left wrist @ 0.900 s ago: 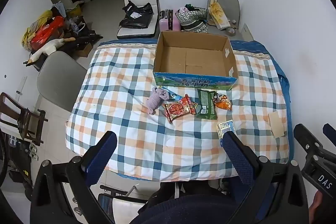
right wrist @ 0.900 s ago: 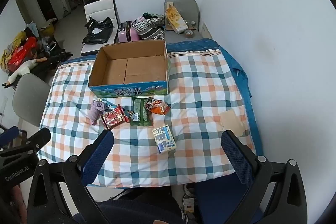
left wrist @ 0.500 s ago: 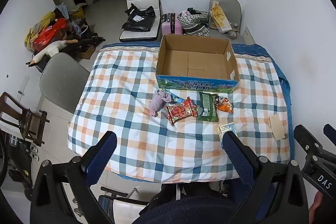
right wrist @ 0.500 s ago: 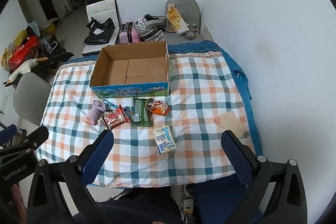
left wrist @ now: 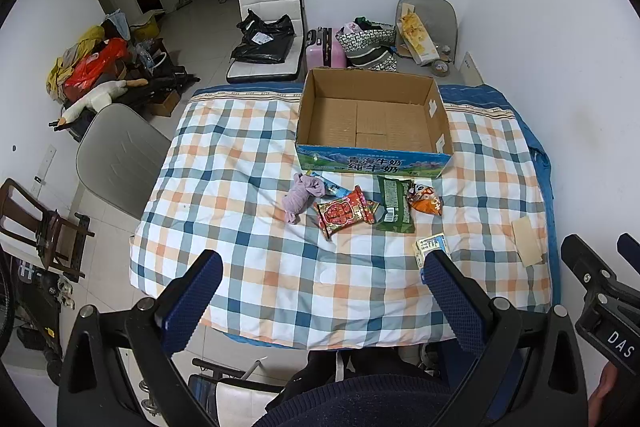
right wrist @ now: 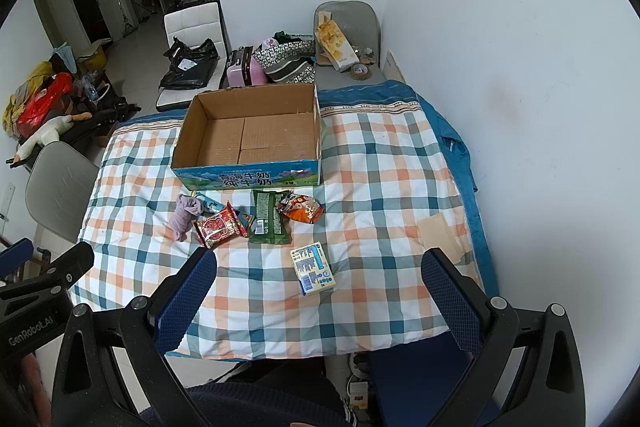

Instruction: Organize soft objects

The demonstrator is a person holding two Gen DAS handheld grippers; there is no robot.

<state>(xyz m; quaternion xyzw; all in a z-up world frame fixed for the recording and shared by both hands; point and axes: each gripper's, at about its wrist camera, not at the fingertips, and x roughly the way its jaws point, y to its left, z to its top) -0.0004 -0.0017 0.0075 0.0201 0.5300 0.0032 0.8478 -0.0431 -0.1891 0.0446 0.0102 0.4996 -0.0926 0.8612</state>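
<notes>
An open, empty cardboard box [left wrist: 374, 121] [right wrist: 248, 135] stands at the far side of the checked tablecloth [left wrist: 256, 227]. In front of it lie a purple cloth [left wrist: 300, 197] [right wrist: 184, 213], a red snack bag [left wrist: 344, 213] [right wrist: 219, 227], a green packet [left wrist: 394, 203] [right wrist: 268, 217], an orange bag [left wrist: 427, 201] [right wrist: 303, 207] and a small white-blue carton [left wrist: 430, 245] [right wrist: 314, 267]. My left gripper [left wrist: 322, 281] and right gripper [right wrist: 320, 279] are both open and empty, held high above the table's near edge.
A grey chair [left wrist: 120, 157] stands left of the table. A white wall runs along the right. A beige card [right wrist: 438, 233] lies near the right edge. A white chair with black bags [left wrist: 266, 35], a pink suitcase [left wrist: 324, 47] and clutter lie beyond the table.
Both grippers have risen and pulled back a little, so the table looks smaller and farther. Nothing on the table has moved.
</notes>
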